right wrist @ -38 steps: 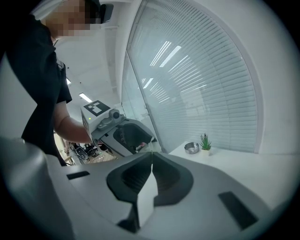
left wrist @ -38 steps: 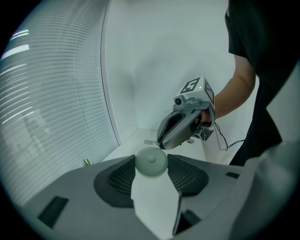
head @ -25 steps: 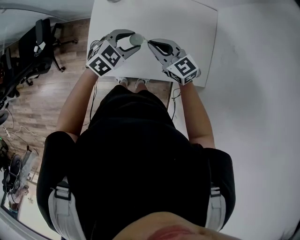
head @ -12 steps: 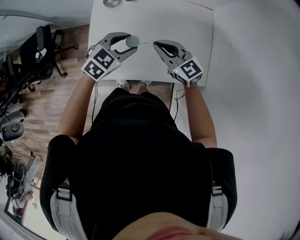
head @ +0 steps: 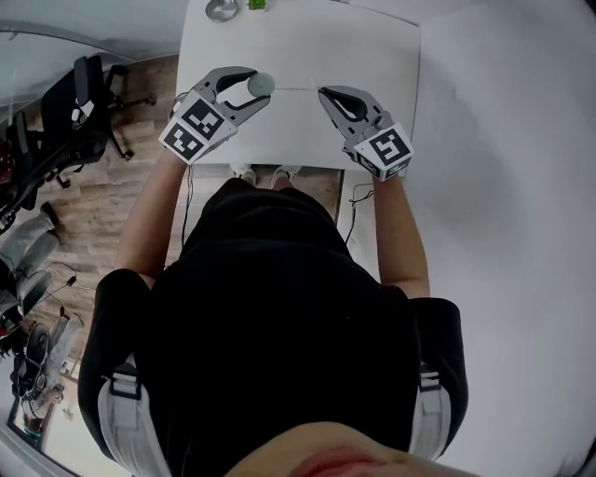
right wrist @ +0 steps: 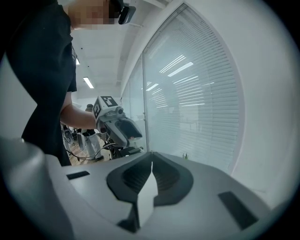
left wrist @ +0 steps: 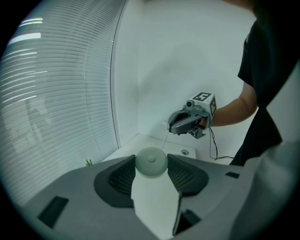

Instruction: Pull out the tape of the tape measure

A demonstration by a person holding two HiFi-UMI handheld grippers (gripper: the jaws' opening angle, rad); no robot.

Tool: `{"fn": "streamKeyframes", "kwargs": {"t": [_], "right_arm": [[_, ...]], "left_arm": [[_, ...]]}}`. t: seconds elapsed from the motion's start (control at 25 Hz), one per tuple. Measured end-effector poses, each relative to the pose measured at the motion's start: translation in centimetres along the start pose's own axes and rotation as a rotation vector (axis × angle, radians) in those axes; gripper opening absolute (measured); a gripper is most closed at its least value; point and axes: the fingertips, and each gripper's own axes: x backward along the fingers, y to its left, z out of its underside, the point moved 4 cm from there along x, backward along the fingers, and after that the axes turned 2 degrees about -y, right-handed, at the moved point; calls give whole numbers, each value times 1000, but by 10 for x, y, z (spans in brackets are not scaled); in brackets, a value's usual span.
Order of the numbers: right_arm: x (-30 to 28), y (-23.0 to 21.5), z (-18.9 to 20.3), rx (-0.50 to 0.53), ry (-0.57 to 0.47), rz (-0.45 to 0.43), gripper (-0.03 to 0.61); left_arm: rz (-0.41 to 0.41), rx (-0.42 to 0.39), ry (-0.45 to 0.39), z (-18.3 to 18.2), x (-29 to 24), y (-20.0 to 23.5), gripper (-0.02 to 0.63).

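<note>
A small round pale-green tape measure (head: 262,83) sits between the pads of my left gripper (head: 258,87), which is shut on it above the white table (head: 372,56). In the left gripper view the tape measure (left wrist: 151,162) fills the gap between the jaws. A thin white tape (head: 293,89) runs level from it to the tips of my right gripper (head: 324,92), which is shut on the tape's end. The tape (left wrist: 165,139) also shows in the left gripper view, leading up to the right gripper (left wrist: 170,127). In the right gripper view the right gripper (right wrist: 151,165) has its jaws pressed together; the tape there is too thin to see.
At the table's far edge lie a round metallic thing (head: 222,9) and a small green thing (head: 257,5). Office chairs (head: 88,79) stand on the wooden floor to the left. A white wall (head: 503,186) runs along the right. Window blinds (left wrist: 56,93) face the table.
The two grippers have drawn apart: the right one went right, the left one slightly left. The stretch of tape between them is longer now.
</note>
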Motion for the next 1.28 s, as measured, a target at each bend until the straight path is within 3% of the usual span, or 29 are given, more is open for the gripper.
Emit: {"fn": "streamKeyframes", "kwargs": {"t": [0.2, 1.28], "right_arm": [[3, -16, -13, -11, 5, 49, 9], [88, -81, 1, -89, -38, 289, 11]], "left_arm": [[-10, 4, 2, -2, 15, 20, 225], [-103, 25, 7, 13, 26, 51, 225]]}}
